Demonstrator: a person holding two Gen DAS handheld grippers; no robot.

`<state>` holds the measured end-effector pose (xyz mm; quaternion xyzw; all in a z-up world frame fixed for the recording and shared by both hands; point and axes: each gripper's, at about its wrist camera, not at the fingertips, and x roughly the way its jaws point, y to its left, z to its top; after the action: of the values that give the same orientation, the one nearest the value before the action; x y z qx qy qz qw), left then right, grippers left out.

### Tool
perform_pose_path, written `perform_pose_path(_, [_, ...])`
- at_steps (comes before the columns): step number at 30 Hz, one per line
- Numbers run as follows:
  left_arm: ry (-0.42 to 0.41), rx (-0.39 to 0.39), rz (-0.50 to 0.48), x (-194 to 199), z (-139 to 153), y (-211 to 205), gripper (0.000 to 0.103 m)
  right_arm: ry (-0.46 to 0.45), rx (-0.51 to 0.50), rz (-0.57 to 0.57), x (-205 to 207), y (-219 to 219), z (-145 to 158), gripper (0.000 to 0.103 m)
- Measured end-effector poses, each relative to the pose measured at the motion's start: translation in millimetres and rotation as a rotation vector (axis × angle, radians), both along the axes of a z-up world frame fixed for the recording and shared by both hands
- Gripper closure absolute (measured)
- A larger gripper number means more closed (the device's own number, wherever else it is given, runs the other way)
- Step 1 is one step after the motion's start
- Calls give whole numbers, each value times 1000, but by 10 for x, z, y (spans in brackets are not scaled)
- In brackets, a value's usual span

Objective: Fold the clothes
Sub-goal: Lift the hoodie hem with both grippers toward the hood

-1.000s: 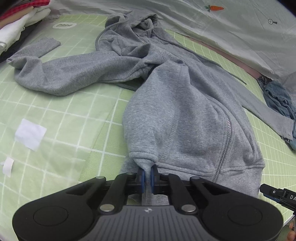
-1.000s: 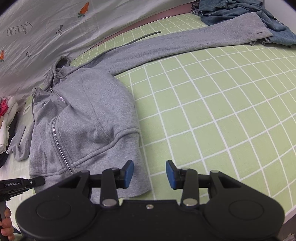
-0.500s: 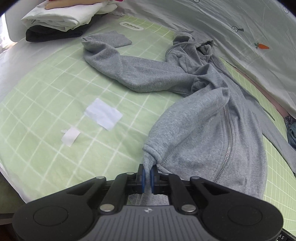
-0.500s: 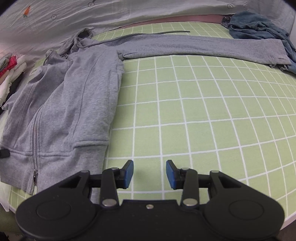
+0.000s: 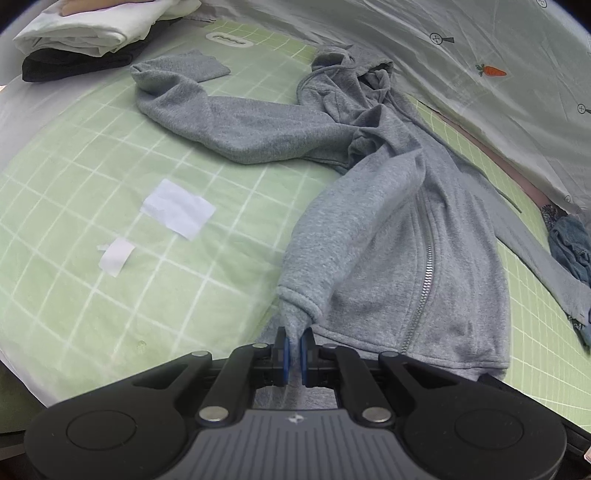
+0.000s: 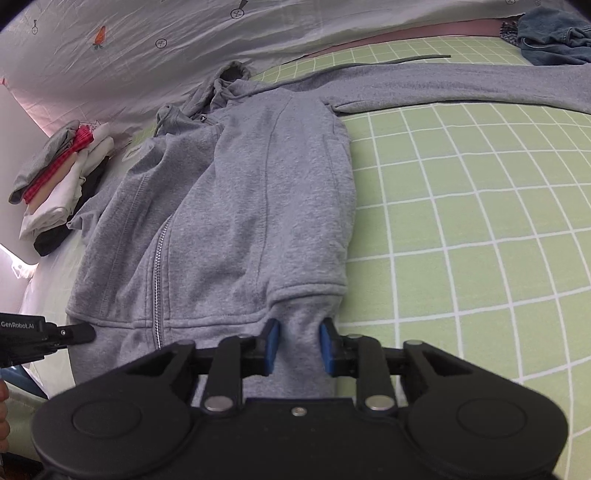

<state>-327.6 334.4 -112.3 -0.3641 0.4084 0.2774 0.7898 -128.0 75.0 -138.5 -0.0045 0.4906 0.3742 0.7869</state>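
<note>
A grey zip hoodie (image 5: 388, 240) lies front-up on the green grid mat (image 5: 92, 295). One sleeve (image 5: 240, 125) is bent out to the left, and the other sleeve (image 6: 461, 88) stretches straight to the right. My left gripper (image 5: 293, 347) is shut on the hoodie's bottom hem corner, which is pinched and lifted into a small peak. My right gripper (image 6: 298, 345) is at the other hem corner of the hoodie (image 6: 240, 206). Its jaws are closing with the flat hem band between the blue pads (image 6: 272, 345), still a gap apart. The left gripper's tip (image 6: 74, 332) shows at the hem's left end.
A stack of folded clothes (image 5: 85, 29) sits at the mat's far left corner, also visible as the stack (image 6: 62, 177). Blue denim (image 6: 554, 33) lies by the long sleeve's cuff. Two white paper scraps (image 5: 177, 206) lie left of the hoodie. A white carrot-print sheet (image 5: 480, 55) borders the back.
The right gripper moved left from bare mat onto the hoodie's hem corner and its jaws narrowed. The left gripper, holding its hem corner, shifted sideways early on and then stayed put.
</note>
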Motion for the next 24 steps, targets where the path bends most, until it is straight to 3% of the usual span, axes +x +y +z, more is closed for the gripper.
perform_pose_path(6, [-157, 6, 35, 243, 509, 131, 97, -34, 160, -31, 219, -128, 547, 99])
perform_pose_path(12, [-306, 30, 40, 822, 937, 413, 97, -140, 292, -88, 829, 23, 1192, 99])
perform_pose_path(19, [-295, 68, 53, 1650, 977, 1024, 96, -195, 258, -120, 1776, 638, 1251, 99])
perform_pose_path(24, [-161, -28, 136, 2123, 579, 1588, 92, -152, 117, -135, 2365, 1279, 902, 92])
